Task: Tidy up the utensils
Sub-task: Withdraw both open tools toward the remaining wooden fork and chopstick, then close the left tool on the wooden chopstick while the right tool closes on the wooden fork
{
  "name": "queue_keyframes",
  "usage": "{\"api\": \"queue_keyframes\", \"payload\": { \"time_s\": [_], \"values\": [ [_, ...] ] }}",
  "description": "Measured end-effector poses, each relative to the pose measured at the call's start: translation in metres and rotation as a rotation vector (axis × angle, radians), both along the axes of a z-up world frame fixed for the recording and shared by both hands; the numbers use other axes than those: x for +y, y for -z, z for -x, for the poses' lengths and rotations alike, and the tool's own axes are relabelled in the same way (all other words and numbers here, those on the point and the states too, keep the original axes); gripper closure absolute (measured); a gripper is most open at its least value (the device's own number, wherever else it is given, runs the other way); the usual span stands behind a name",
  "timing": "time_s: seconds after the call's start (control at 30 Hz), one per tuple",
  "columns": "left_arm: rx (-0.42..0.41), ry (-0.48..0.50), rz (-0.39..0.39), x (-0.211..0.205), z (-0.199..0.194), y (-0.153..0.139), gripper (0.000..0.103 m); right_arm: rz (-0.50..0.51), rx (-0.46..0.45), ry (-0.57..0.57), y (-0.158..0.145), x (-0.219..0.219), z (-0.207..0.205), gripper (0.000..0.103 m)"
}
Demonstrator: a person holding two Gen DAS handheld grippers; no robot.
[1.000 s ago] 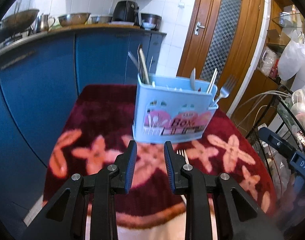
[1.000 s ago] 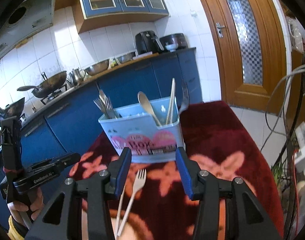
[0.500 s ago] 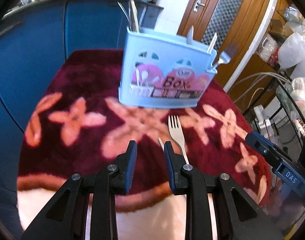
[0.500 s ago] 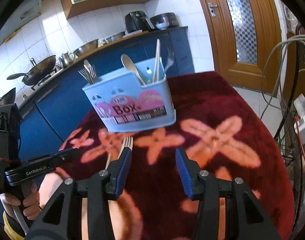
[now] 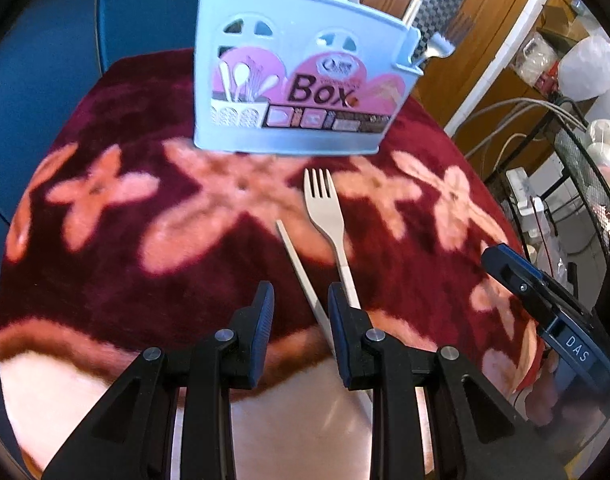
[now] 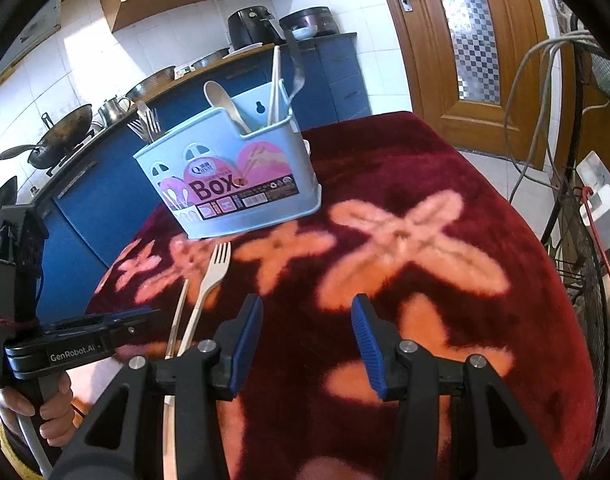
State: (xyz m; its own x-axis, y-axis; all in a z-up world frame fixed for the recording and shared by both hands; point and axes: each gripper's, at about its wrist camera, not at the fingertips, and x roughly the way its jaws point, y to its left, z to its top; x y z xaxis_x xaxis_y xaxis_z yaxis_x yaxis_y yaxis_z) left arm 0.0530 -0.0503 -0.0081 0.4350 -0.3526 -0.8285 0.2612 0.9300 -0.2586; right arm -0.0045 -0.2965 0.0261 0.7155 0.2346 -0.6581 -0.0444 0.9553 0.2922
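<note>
both hand-held grippers have dipped toward the tabletop (image 5: 85, 280). the left hand-held gripper (image 5: 301, 312) hangs open and empty over the chopstick (image 5: 301, 268), fork (image 5: 325, 208) just beside; box (image 5: 297, 80) behind. the right hand-held gripper (image 6: 305, 340) is open, empty. a pickup looks next.

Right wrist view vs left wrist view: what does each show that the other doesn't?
Right wrist only: the hand holding the left gripper's handle, the wok and kettle on the counter, the wooden spoon in the holder.

Left wrist only: the right gripper from the side, white plastic bags at right.

Both: the blue utensil box, the pale fork and chopstick lying on the red floral cloth, the wooden door.
</note>
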Motion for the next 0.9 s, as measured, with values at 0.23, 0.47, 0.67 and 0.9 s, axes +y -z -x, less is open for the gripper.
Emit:
{"api": "queue_keyframes", "payload": {
  "time_s": [0.23, 0.47, 0.67, 0.9],
  "values": [
    [0.045, -0.006, -0.036, -0.01, -0.009, 0.01, 0.079, -0.018, -0.004, 0.006, 0.003, -0.007, 0.003, 0.053],
    [0.074, -0.023, -0.014, -0.009, -0.02, 0.014, 0.091, -0.03, 0.0, 0.005, 0.006, -0.009, 0.002, 0.053],
    [0.076, -0.04, 0.046, 0.0, -0.022, 0.012, 0.1, -0.027, 0.009, -0.004, 0.008, -0.007, 0.001, 0.053],
    [0.031, -0.106, 0.09, 0.026, -0.024, 0.002, 0.1, -0.009, 0.021, -0.035, 0.006, 0.007, -0.005, 0.053]
  ]
}}
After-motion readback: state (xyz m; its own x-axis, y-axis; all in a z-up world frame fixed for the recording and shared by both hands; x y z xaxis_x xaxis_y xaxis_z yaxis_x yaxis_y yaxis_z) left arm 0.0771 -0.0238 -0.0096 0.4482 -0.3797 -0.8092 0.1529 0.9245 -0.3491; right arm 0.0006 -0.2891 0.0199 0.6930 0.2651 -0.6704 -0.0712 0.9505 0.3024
